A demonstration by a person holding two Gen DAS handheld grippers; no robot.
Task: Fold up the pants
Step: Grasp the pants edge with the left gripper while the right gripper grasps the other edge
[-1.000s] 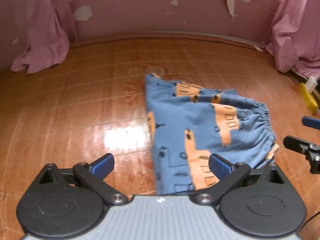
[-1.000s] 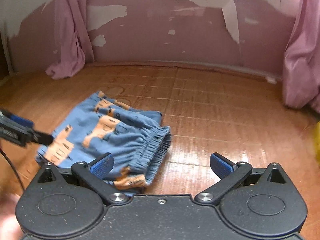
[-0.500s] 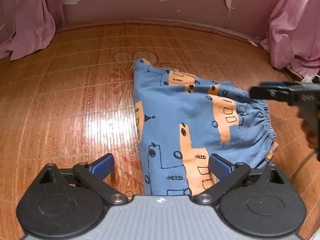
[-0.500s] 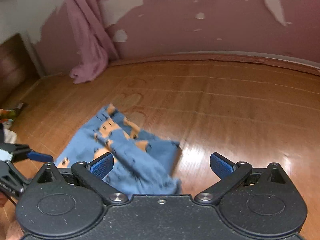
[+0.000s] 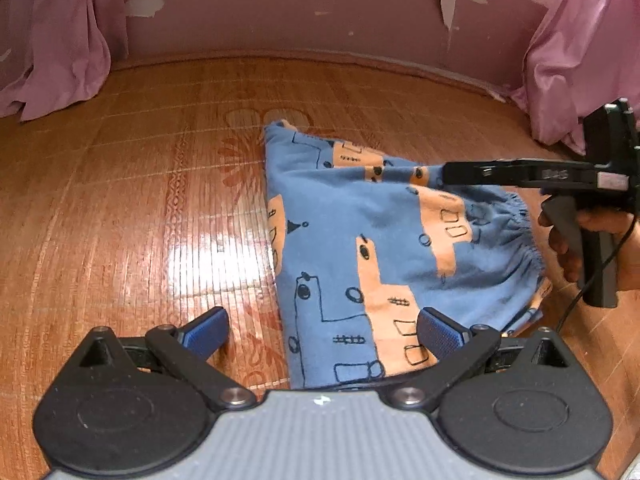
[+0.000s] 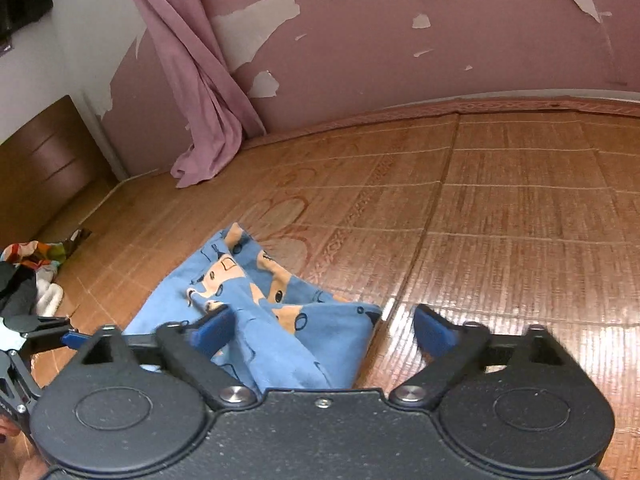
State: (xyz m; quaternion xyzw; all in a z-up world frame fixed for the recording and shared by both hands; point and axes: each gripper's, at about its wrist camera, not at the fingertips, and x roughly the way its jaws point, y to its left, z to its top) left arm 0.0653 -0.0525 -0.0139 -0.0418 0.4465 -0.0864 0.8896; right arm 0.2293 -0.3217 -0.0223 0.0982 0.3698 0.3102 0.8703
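Both the left gripper (image 5: 322, 330) and right gripper (image 6: 322, 330) hang wide open over the blue cotton pants with orange print (image 5: 372, 248), so a sloppy one-layer pinch would probably wreck the fold.

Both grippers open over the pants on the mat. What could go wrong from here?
1. The pants lie bunched, with layers overlapping near the waistband; the right gripper may pinch only one layer, so the fold comes out skewed.
2. The left gripper straddles the near edge; it could snag the woven mat along with the cloth.
3. The grippers are close together and might collide.
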